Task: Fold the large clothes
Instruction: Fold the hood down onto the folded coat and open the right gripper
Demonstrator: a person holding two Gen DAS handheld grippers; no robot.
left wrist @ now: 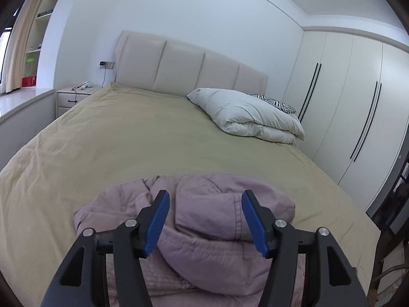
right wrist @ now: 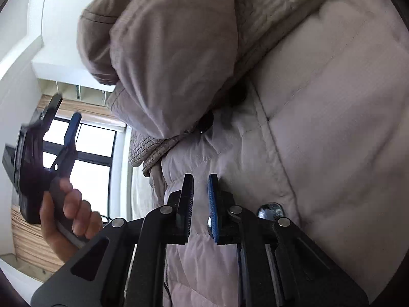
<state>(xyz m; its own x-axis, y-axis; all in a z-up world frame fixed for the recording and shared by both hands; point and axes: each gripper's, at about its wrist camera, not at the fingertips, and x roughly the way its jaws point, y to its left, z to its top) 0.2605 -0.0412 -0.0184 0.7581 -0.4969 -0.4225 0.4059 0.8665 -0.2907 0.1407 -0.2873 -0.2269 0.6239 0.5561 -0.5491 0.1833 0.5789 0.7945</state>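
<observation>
the bed [left wrist: 115, 138], under a tan cover, fills the left wrist view, with cream wardrobe doors [left wrist: 352, 97] along its right side. a folded white duvet [left wrist: 250, 115] lies at the far right by the padded headboard [left wrist: 189, 69]. the puffy mauve hooded jacket [left wrist: 209, 220] sits bunched at the bed's near edge. the left gripper [left wrist: 205, 203] hovers over its hood, jaws apart, gripping nothing. in the right wrist view the right gripper [right wrist: 200, 186] is nearly closed against the quilted fabric [right wrist: 319, 140]; whether it pinches cloth i cannot tell. a hand [right wrist: 69, 217] holds the other tool at left.
</observation>
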